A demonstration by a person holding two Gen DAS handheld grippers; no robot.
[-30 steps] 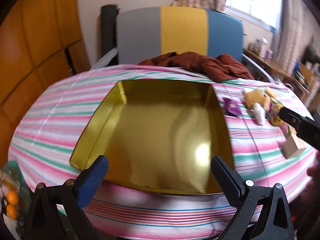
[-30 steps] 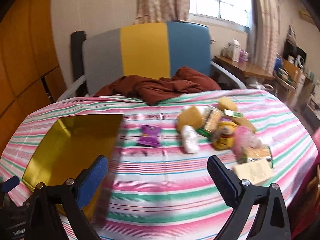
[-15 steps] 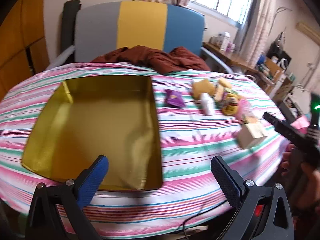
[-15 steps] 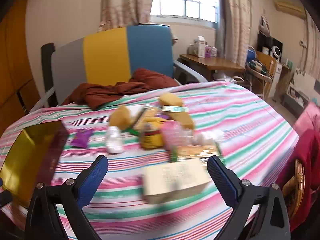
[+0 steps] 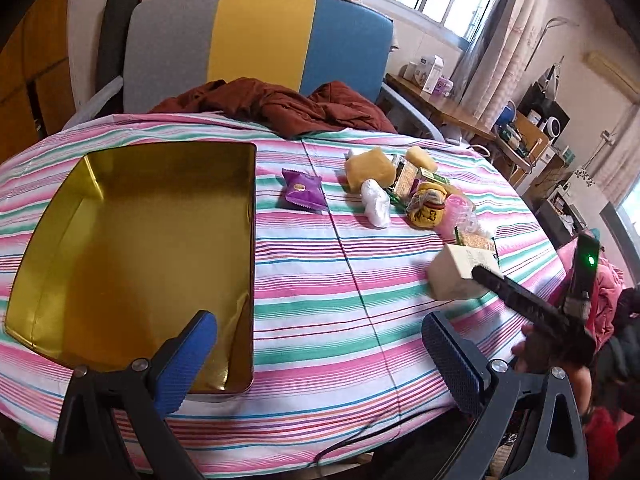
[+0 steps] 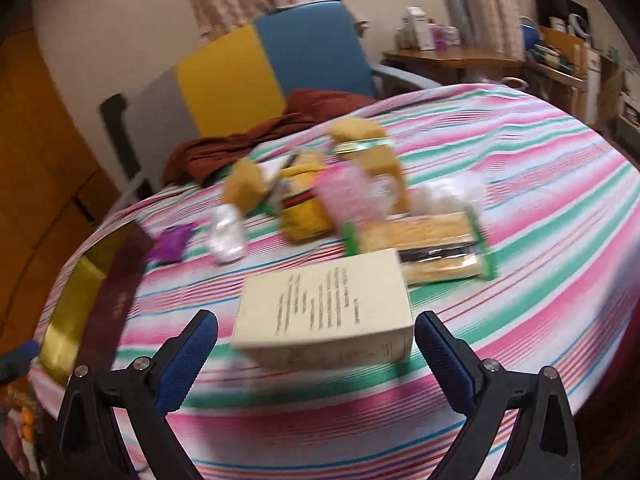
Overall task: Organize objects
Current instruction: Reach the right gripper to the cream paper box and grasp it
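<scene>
An empty gold tin (image 5: 132,240) lies on the left of the striped table; its edge shows in the right wrist view (image 6: 76,300). A cream box (image 6: 328,304) lies just ahead of my open right gripper (image 6: 316,328), between its spread fingers but apart from them; the box also shows in the left wrist view (image 5: 460,272). My left gripper (image 5: 320,336) is open and empty above the table's front edge, right of the tin. A pile of snacks (image 5: 408,188) lies beyond, with a purple packet (image 5: 302,190) and a white packet (image 5: 376,204).
A green-edged cracker pack (image 6: 432,248) lies just behind the box. A red-brown cloth (image 5: 280,104) hangs over the table's far edge before a grey, yellow and blue chair (image 5: 260,40). A desk with clutter (image 5: 460,108) stands at the right.
The right gripper has swung right and closed in on the cream box, which now lies between its fingers. The left gripper has pulled back and turned right, away from the tin.
</scene>
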